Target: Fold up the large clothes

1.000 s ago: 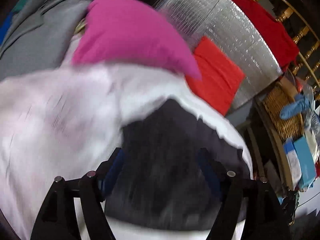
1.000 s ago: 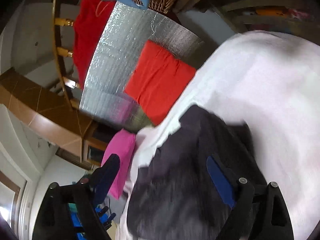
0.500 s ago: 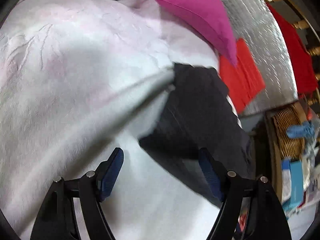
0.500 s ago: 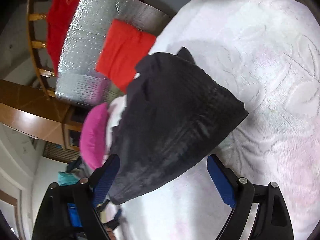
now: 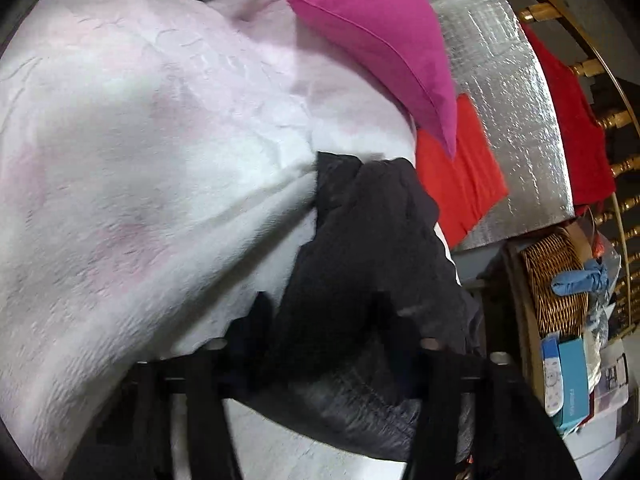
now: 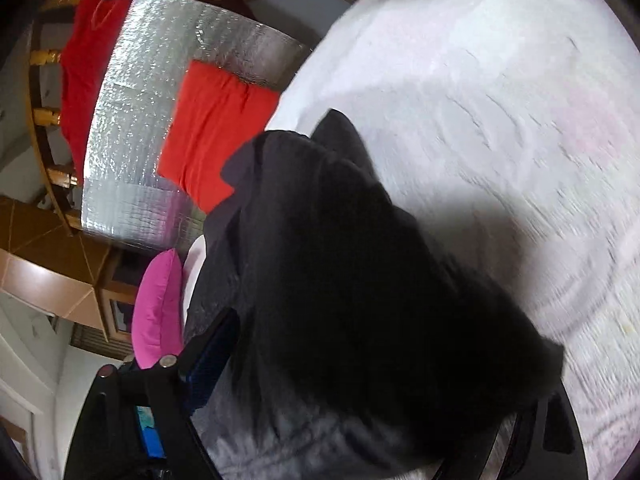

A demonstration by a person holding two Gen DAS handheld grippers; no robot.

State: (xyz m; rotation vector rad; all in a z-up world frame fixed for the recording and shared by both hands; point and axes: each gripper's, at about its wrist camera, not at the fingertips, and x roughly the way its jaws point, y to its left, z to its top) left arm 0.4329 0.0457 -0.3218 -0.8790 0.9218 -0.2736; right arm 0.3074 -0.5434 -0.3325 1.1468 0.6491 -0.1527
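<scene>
Bedspread (image 5: 152, 168) — white with faint pink patches and a quilted pattern — fills the left of the left wrist view, rumpled into a ridge that runs up to the dark garment (image 5: 360, 272). That garment, black and bunched, lies on the bedspread at its right edge. The left claw (image 5: 320, 328) is low over it, fingers set apart with dark cloth lying between them; motion blur makes it impossible to tell whether they grip anything. Above and right of the garment sits a magenta pillow (image 5: 372, 32), then a folded red cloth (image 5: 460, 184) on a silver quilted mat (image 5: 516, 92), and farther right a wicker basket (image 5: 556, 280).

In the right wrist view the magenta pillow (image 6: 158, 312) is left of the garment (image 6: 352, 280), the red cloth (image 6: 212, 132) above-left. The right claw (image 6: 368, 384) has its fingers spread wide, the garment heaped across the gap — one finger is largely hidden under the cloth.
</scene>
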